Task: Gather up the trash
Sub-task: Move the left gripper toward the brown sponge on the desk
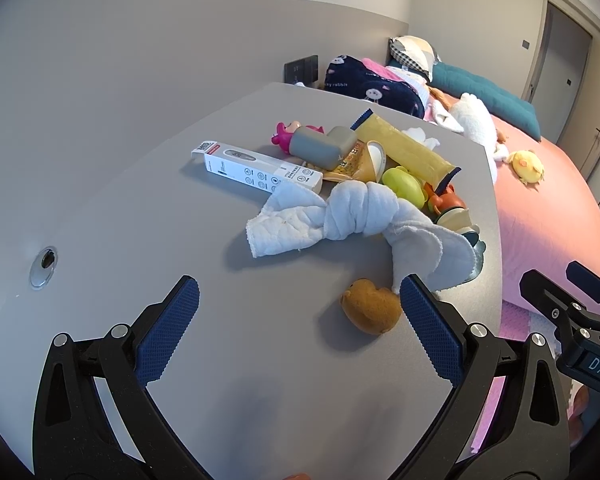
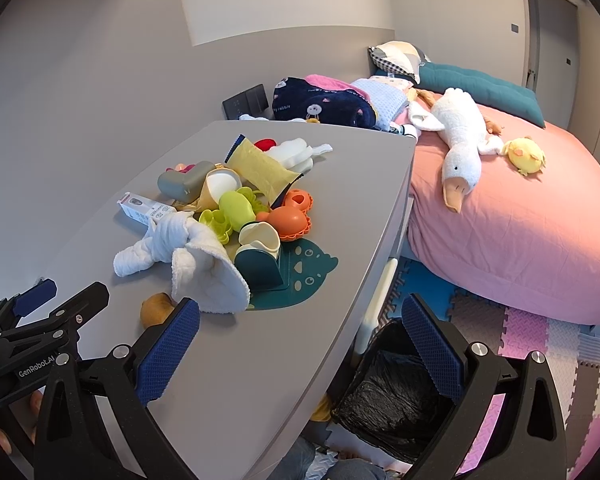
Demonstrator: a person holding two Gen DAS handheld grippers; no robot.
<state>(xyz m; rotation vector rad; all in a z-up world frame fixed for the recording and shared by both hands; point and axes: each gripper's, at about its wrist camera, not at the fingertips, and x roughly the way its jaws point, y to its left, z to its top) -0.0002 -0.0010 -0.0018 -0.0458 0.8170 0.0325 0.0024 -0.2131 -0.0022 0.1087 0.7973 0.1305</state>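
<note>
Left gripper (image 1: 300, 308): jaws wide apart, nothing between them, hovering over the bare near part of the grey table (image 1: 148, 216). Right gripper (image 2: 300, 330): jaws also wide apart and empty; its left finger sits over the table edge, its right finger over the bin (image 2: 392, 392) on the floor at lower centre of the right view.

I read the bin as lined with a black bag, just beside the table's right edge.

Clutter pile at centre of both frames: knotted white cloth (image 1: 356, 216), white thermometer box (image 1: 256, 168) to its upper left, yellow sachet wrapper (image 1: 408, 148) behind, plastic toys (image 2: 260, 212), teal mat (image 2: 300, 276).

Small brown plush (image 1: 370, 308) lies apart from the pile, just beside my left gripper's right finger.
</note>
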